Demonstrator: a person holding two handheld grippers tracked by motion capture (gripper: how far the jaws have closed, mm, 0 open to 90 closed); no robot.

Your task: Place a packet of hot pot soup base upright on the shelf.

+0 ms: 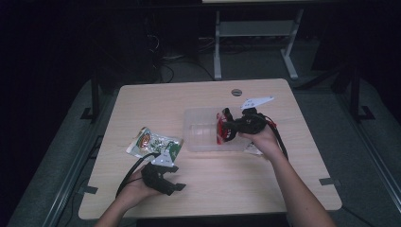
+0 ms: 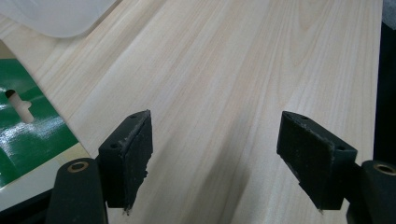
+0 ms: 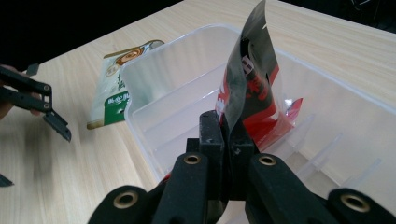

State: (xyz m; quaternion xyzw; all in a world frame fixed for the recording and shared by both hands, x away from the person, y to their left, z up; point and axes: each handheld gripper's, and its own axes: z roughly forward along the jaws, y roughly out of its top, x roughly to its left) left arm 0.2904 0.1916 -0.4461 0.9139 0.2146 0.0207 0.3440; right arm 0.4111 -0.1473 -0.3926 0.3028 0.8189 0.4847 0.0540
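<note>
Red packet [image 3: 247, 93] is pinched in the closed right gripper [image 3: 224, 135] over the clear bin's [image 1: 198, 142] right end. Left gripper [image 2: 215, 154] gapes empty above bare table [image 1: 217, 175]; green packet [image 2: 28, 140] is cut off at the frame's edge.

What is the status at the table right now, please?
Right tool shut on red packet, over clear bin. Left tool open, nothing held, beside green packet. Nothing in the way.

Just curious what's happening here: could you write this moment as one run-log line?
right gripper: shut on red packet, over clear bin | left gripper: open, above table | green packet: on table
</note>
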